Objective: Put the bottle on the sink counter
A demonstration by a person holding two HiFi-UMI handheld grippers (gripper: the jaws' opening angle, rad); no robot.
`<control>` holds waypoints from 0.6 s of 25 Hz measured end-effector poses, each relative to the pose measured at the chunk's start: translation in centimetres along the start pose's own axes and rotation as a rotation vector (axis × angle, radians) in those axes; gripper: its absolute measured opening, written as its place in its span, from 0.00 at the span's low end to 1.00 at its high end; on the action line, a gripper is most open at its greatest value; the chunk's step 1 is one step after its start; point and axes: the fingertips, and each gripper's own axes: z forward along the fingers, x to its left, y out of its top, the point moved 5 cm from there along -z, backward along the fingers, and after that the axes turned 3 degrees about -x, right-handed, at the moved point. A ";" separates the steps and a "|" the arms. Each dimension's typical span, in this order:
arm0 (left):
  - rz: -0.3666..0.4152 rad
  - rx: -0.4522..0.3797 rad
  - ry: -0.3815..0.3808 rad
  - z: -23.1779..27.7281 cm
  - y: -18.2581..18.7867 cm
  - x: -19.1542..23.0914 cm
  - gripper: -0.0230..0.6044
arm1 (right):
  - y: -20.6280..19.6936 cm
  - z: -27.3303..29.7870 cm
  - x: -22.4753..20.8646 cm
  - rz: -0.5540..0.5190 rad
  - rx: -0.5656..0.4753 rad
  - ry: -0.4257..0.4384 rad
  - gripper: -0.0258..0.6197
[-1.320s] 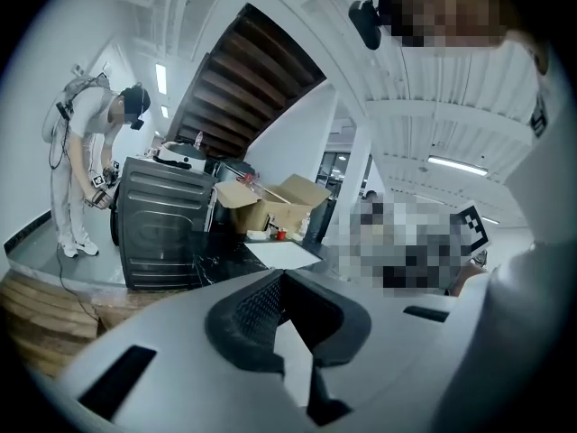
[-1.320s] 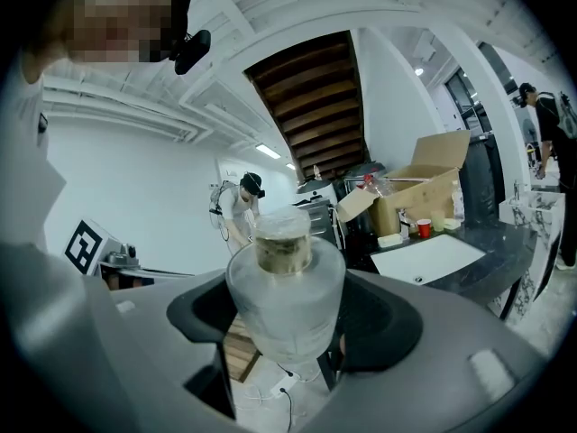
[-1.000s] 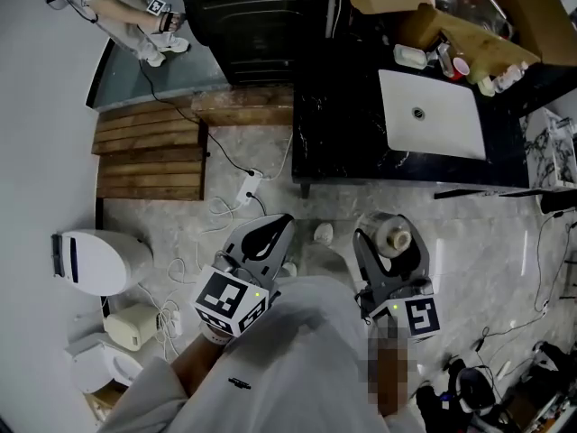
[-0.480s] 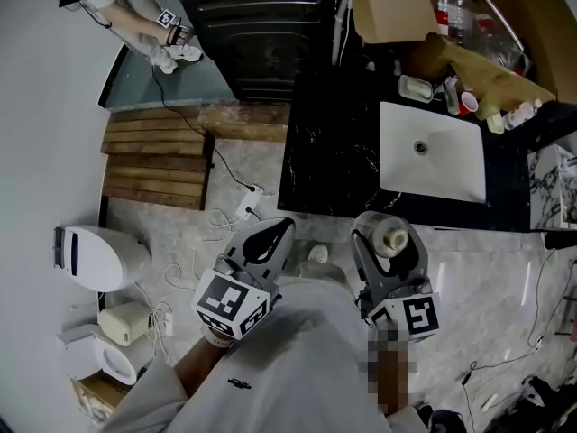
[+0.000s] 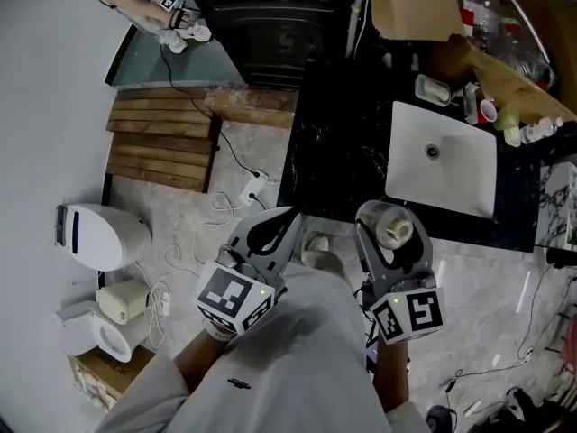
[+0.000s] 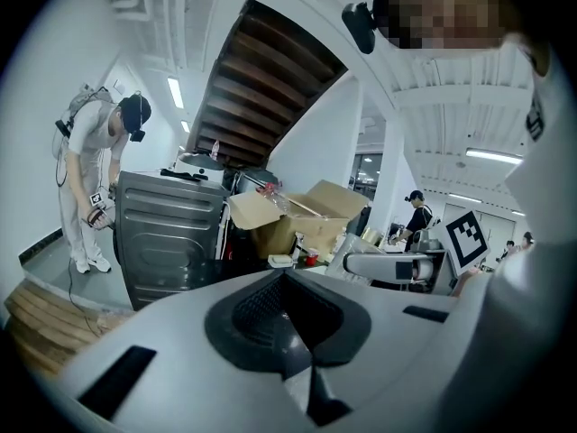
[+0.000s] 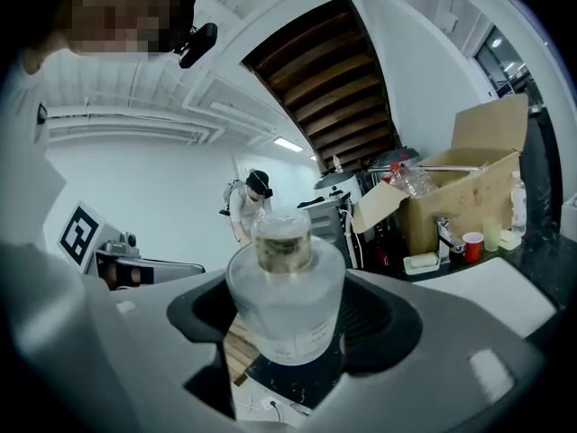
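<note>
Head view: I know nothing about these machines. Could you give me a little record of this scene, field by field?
Setting: black counter with a white sink set into it
Right gripper: shut on a frosted glass bottle
Left gripper: jaws together, holding nothing
Bottle position: held in the air near the counter's front edge, not yet set down
Behind the sink: soap dish, red cup
Task status: bottle in hand, placing not yet done
</note>
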 end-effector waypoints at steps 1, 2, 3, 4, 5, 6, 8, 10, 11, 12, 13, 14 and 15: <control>0.000 -0.004 0.000 0.4 0.1 0.3 0.05 | 0.1 0.4 -0.1 0.002 0.000 0.002 0.58; -0.002 -0.009 -0.001 0.8 0.2 0.6 0.05 | 0.2 0.8 -0.2 0.001 0.000 0.003 0.58; -0.004 -0.013 -0.004 1.1 0.4 0.9 0.05 | 0.3 1.2 -0.2 -0.001 0.001 0.003 0.58; -0.007 -0.015 -0.007 1.4 0.6 1.2 0.05 | 0.3 1.5 -0.3 -0.003 0.003 0.002 0.58; -0.010 -0.015 -0.009 1.7 0.7 1.5 0.05 | 0.4 1.9 -0.4 -0.003 0.004 -0.001 0.58; -0.011 -0.015 -0.012 2.0 0.9 1.9 0.05 | 0.6 2.2 -0.4 0.000 0.005 -0.006 0.58; -0.003 -0.018 -0.020 2.5 1.6 2.7 0.05 | 0.9 3.1 -0.5 0.006 0.002 -0.018 0.58; 0.001 -0.025 -0.025 2.9 2.4 3.7 0.05 | 1.4 4.0 -0.5 0.002 -0.003 -0.024 0.58; 0.000 -0.027 -0.026 3.2 2.7 4.3 0.05 | 1.6 4.5 -0.5 -0.001 -0.004 -0.025 0.58; -0.001 -0.028 -0.026 3.4 2.9 4.8 0.05 | 1.7 5.1 -0.5 -0.002 -0.005 -0.027 0.58; -0.001 -0.029 -0.028 3.6 3.1 5.3 0.05 | 1.7 5.6 -0.4 -0.002 -0.006 -0.028 0.58; -0.002 -0.029 -0.031 3.8 3.2 5.9 0.05 | 1.8 6.2 -0.4 -0.001 -0.008 -0.031 0.58; -0.002 -0.029 -0.036 4.0 3.3 6.4 0.05 | 1.8 6.7 -0.4 -0.001 -0.009 -0.034 0.58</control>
